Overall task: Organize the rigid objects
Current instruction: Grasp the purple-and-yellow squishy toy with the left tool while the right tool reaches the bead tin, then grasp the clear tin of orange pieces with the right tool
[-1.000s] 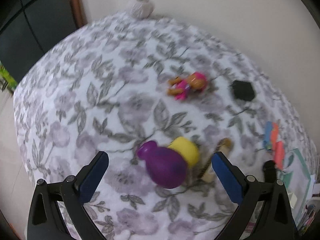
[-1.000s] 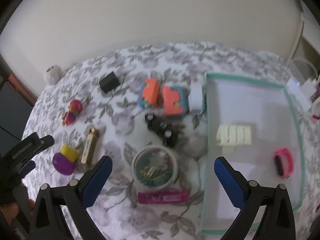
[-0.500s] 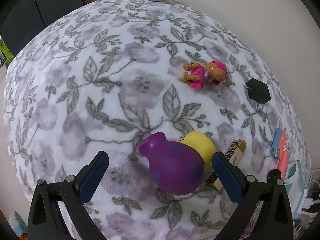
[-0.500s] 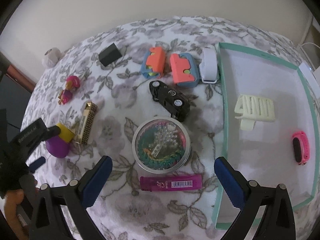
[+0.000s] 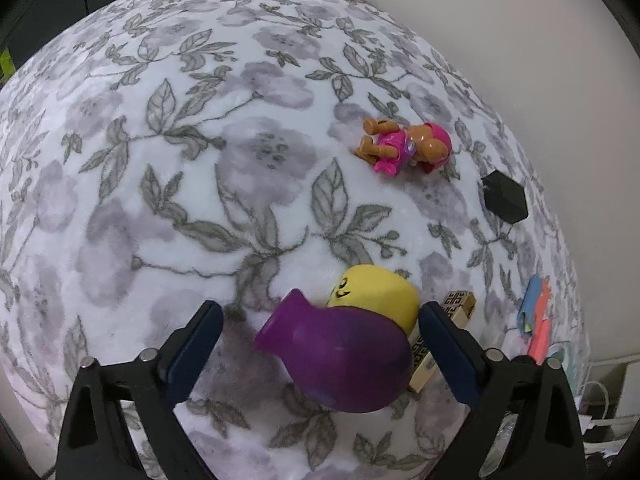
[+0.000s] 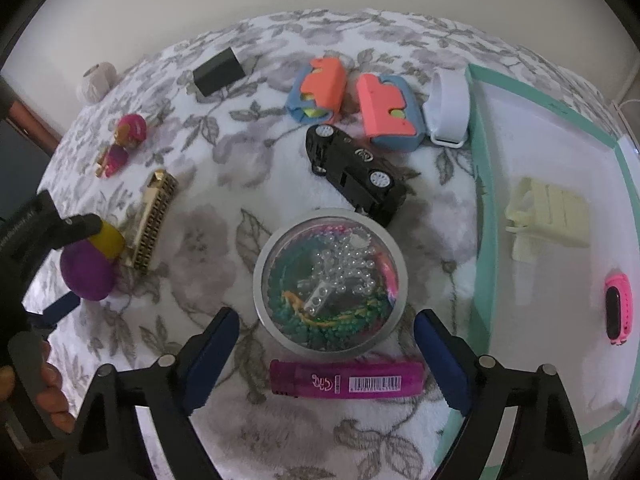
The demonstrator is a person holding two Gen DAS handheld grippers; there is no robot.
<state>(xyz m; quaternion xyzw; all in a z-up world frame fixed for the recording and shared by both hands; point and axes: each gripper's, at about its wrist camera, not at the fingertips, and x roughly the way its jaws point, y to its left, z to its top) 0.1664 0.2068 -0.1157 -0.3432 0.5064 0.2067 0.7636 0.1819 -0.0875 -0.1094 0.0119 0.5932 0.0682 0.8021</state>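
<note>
While both grippers point down at the fuzzy floral blanket [image 6: 224,248], nothing is gripped. The left gripper [image 5: 320,344] is spread wide, jaws just been narrowing, around a smooth purple-and-yellow toy [image 5: 348,356], bulbous with a flared neck; the right pad looks right against the yellow part, left pad clear of it (contact hard to confirm). A gold patterned box [image 5: 444,332] lies touching that toy, wedged behind the right finger. The right gripper [image 6: 326,350] is also wide, jaws just been narrowing too, with a glossy magenta lighter [image 6: 346,380] lying flat between the pads, untouched. Just beyond it sits a round clear-lidded tin of beads [image 6: 330,282], then a black toy car [image 6: 354,174] tilted on its side. Toward the blanket's far edge: two coral-and-blue blocks [image 6: 320,90], white band [image 6: 448,114], black box [image 6: 218,72], pink figurine [image 6: 124,144]. At the right edge, a teal-rimmed tray [image 6: 482,216] holds a cream hair claw [image 6: 548,222] and a pink wristband [image 6: 618,308].
</note>
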